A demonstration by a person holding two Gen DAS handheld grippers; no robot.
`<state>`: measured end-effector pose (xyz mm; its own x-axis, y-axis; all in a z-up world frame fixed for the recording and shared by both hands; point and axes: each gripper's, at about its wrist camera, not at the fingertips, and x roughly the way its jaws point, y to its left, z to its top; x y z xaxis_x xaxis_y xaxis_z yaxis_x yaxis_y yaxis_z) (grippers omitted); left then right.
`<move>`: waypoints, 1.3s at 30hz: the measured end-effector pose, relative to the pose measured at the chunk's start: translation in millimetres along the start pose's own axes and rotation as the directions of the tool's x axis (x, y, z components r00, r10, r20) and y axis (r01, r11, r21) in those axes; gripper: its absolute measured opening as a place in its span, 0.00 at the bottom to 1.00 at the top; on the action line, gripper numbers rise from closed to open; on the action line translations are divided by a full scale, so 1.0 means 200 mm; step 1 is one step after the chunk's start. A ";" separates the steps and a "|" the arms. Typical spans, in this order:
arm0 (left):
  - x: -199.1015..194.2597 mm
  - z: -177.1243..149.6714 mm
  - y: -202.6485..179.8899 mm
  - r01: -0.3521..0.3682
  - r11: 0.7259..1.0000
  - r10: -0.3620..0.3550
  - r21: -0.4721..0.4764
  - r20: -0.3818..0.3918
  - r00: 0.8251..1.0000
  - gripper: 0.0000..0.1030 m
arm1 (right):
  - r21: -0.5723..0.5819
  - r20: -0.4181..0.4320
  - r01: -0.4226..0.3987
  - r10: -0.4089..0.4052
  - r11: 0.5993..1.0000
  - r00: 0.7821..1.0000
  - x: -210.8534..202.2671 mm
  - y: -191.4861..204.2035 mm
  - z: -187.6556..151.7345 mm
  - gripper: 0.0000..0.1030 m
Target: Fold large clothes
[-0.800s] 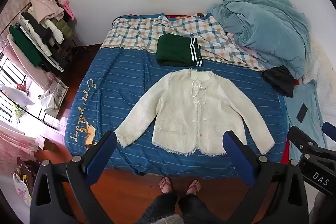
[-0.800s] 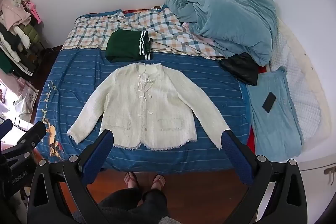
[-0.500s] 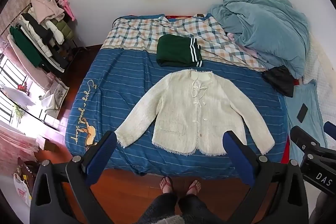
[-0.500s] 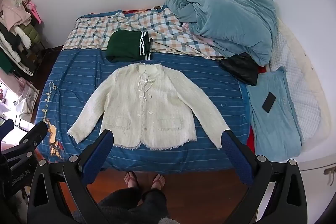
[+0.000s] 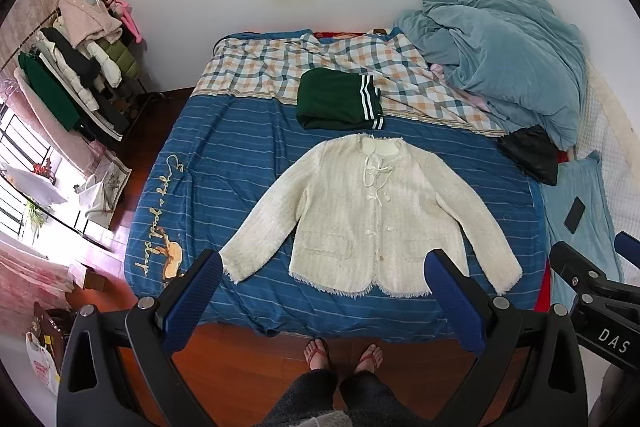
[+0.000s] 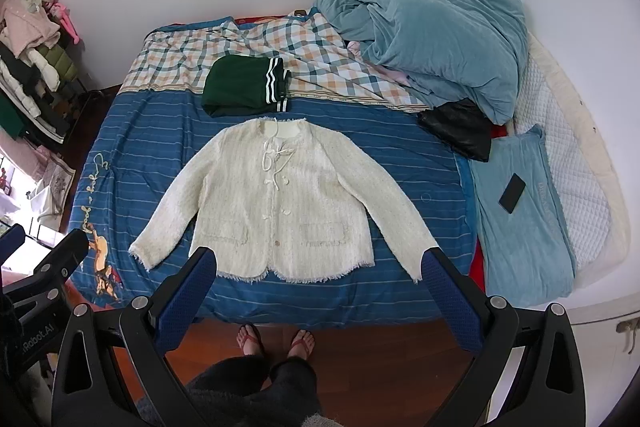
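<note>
At the left, the left gripper (image 5: 322, 291) hangs above the bed's near edge with jaws wide apart and empty. The cream jacket (image 5: 372, 215) lies flat on the blue striped bedspread (image 5: 224, 163), sleeves spread. At the right, the right gripper (image 6: 320, 287) is equally wide and empty.

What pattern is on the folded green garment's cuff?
White stripes on dark green garment; clearest in right wrist view.

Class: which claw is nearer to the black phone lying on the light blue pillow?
Right. The right claw hangs beside the phone; the left claw is farther off, with the right one between it and the phone.
</note>
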<state>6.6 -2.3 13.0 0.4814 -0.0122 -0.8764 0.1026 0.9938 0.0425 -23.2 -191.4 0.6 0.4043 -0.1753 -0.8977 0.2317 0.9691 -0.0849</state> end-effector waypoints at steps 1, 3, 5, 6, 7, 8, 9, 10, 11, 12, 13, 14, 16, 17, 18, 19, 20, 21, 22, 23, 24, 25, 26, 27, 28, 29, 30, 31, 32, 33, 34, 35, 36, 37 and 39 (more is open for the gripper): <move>0.00 -0.02 -0.02 -0.006 1.000 0.006 0.001 0.005 1.000 1.00 | 0.001 0.000 0.000 0.000 1.000 1.000 -0.01 0.01 0.00 1.00; 0.00 -0.04 -0.03 -0.006 1.000 0.005 0.003 0.009 1.000 1.00 | 0.002 0.000 -0.001 0.001 1.000 1.000 -0.01 0.01 0.00 1.00; -0.01 -0.03 -0.04 -0.008 1.000 0.008 0.004 0.009 1.000 1.00 | 0.001 0.000 -0.002 0.002 1.000 1.000 -0.02 0.01 0.00 1.00; -0.01 -0.03 -0.03 -0.006 1.000 0.006 0.004 0.008 1.000 1.00 | 0.003 0.001 -0.002 0.002 1.000 1.000 -0.02 0.01 -0.01 1.00; -0.01 -0.03 -0.04 -0.007 1.000 0.007 0.003 0.008 1.000 1.00 | 0.003 0.000 -0.002 0.002 1.000 1.000 -0.02 0.01 0.00 1.00; -0.01 -0.03 -0.04 -0.007 1.000 0.007 0.000 0.007 1.000 1.00 | 0.002 -0.001 -0.001 0.001 1.000 1.000 -0.02 0.01 0.00 1.00; -0.01 -0.03 -0.04 -0.006 1.000 0.006 0.001 0.007 1.000 1.00 | 0.001 0.000 -0.003 0.003 1.000 1.000 -0.02 0.01 0.00 1.00; -0.01 -0.03 -0.04 -0.008 1.000 0.008 0.005 0.009 1.000 1.00 | 0.001 0.000 -0.002 0.002 1.000 1.000 -0.02 0.01 0.00 1.00; -0.01 -0.03 -0.04 -0.009 1.000 0.009 0.005 0.009 1.000 1.00 | 0.000 0.000 -0.001 0.001 1.000 1.000 -0.02 0.01 0.00 1.00; -0.01 -0.04 -0.03 -0.008 1.000 0.008 0.003 0.010 1.000 1.00 | 0.000 -0.001 -0.001 0.001 1.000 1.000 -0.02 0.01 0.00 1.00; -0.01 -0.03 -0.03 -0.007 1.000 0.007 0.001 0.009 1.000 1.00 | 0.001 -0.001 -0.004 0.004 1.000 1.000 -0.02 0.01 0.00 1.00; -0.01 -0.04 -0.03 -0.008 1.000 0.008 0.003 0.010 1.000 1.00 | 0.001 -0.001 -0.004 0.004 1.000 1.000 -0.02 0.01 0.00 1.00; -0.02 -0.04 -0.03 -0.010 1.000 0.010 0.003 0.012 1.000 1.00 | 0.001 0.001 -0.003 0.003 1.000 1.000 -0.02 0.01 0.00 1.00; -0.02 -0.04 -0.03 -0.010 1.000 0.010 0.003 0.013 1.000 1.00 | 0.001 0.000 -0.004 0.004 1.000 1.000 -0.02 0.01 0.00 1.00; -0.03 -0.04 -0.03 -0.011 1.000 0.011 0.002 0.013 1.000 1.00 | 0.000 0.000 -0.004 0.004 1.000 1.000 -0.02 0.01 0.00 1.00; -0.03 -0.04 -0.03 -0.011 1.000 0.011 0.001 0.014 1.000 1.00 | 0.000 0.001 -0.004 0.004 1.000 1.000 -0.02 0.01 0.00 1.00; -0.03 -0.04 -0.02 -0.010 1.000 0.010 0.001 0.013 1.000 1.00 | 0.001 0.000 -0.004 0.004 1.000 1.000 -0.02 0.01 0.00 1.00; -0.03 -0.04 -0.02 -0.009 1.000 0.009 0.002 0.013 1.000 1.00 | 0.001 0.000 -0.004 0.004 1.000 1.000 -0.02 0.01 0.00 1.00; -0.03 -0.04 -0.02 -0.010 1.000 0.010 0.002 0.014 1.000 1.00 | 0.001 0.000 -0.004 0.004 1.000 1.000 -0.02 0.01 0.00 1.00; -0.03 -0.04 -0.02 -0.010 1.000 0.010 0.002 0.014 1.000 1.00 | 0.002 0.001 -0.004 0.004 1.000 1.000 -0.02 0.01 0.00 1.00; -0.03 -0.04 -0.02 -0.009 1.000 0.009 0.001 0.013 1.000 1.00 | 0.002 0.001 -0.004 0.004 1.000 1.000 -0.03 0.01 -0.01 1.00; -0.03 -0.04 -0.02 -0.009 1.000 0.009 0.001 0.013 1.000 1.00 | 0.001 0.001 -0.004 0.004 1.000 1.000 -0.03 0.03 0.00 1.00; -0.03 -0.04 -0.02 -0.009 1.000 0.009 0.000 0.013 1.000 1.00 | -0.001 0.001 -0.003 0.003 1.000 1.000 -0.03 0.03 0.00 1.00; -0.03 -0.05 -0.02 -0.009 1.000 0.009 0.001 0.012 1.000 1.00 | 0.000 0.002 -0.003 0.003 1.000 1.000 -0.03 0.02 0.00 1.00; -0.03 -0.05 -0.01 -0.008 1.000 0.008 0.000 0.012 1.000 1.00 | 0.001 0.001 -0.003 0.003 1.000 1.000 -0.04 0.03 0.00 1.00; -0.03 -0.05 -0.01 -0.009 1.000 0.009 0.000 0.014 1.000 1.00 | 0.001 0.001 -0.003 0.003 1.000 1.000 -0.04 0.03 0.00 1.00; -0.03 -0.05 -0.01 -0.009 1.000 0.009 0.000 0.013 1.000 1.00 | 0.001 0.002 -0.003 0.003 1.000 1.000 -0.04 0.03 0.00 1.00; -0.03 -0.05 -0.01 -0.007 1.000 0.007 -0.001 0.013 1.000 1.00 | 0.001 0.003 -0.002 0.002 1.000 1.000 -0.04 0.03 0.00 1.00; -0.03 -0.05 -0.01 -0.007 1.000 0.007 -0.002 0.013 1.000 1.00 | 0.001 0.002 -0.003 0.003 1.000 1.000 -0.04 0.03 0.00 1.00; -0.03 -0.05 -0.01 -0.008 1.000 0.008 -0.001 0.015 1.000 1.00 | 0.001 0.002 -0.003 0.003 1.000 1.000 -0.04 0.03 0.00 1.00; -0.03 -0.06 -0.01 -0.009 1.000 0.009 -0.001 0.016 1.000 1.00 | 0.001 0.003 -0.004 0.004 1.000 1.000 -0.04 0.03 0.00 1.00; -0.03 -0.05 -0.01 -0.006 1.000 0.006 -0.001 0.013 1.000 1.00 | 0.001 0.002 -0.003 0.003 1.000 1.000 -0.04 0.03 0.00 1.00; -0.03 -0.05 -0.01 -0.006 1.000 0.006 -0.002 0.014 1.000 1.00 | 0.001 0.003 -0.003 0.003 1.000 1.000 -0.04 0.03 0.00 1.00; -0.03 -0.05 -0.01 -0.009 1.000 0.009 -0.001 0.015 1.000 1.00 | 0.001 0.003 -0.003 0.003 1.000 1.000 -0.04 0.03 0.00 1.00; -0.03 -0.05 0.00 -0.007 1.000 0.008 -0.003 0.014 1.000 1.00 | 0.001 0.003 -0.002 0.002 1.000 1.000 -0.04 0.03 0.00 1.00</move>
<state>-5.8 -1.6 13.7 0.4945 -0.0063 -0.8692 0.0965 0.9942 0.0477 -25.8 -184.5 7.4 0.4073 -0.1740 -0.8966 0.2319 0.9692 -0.0828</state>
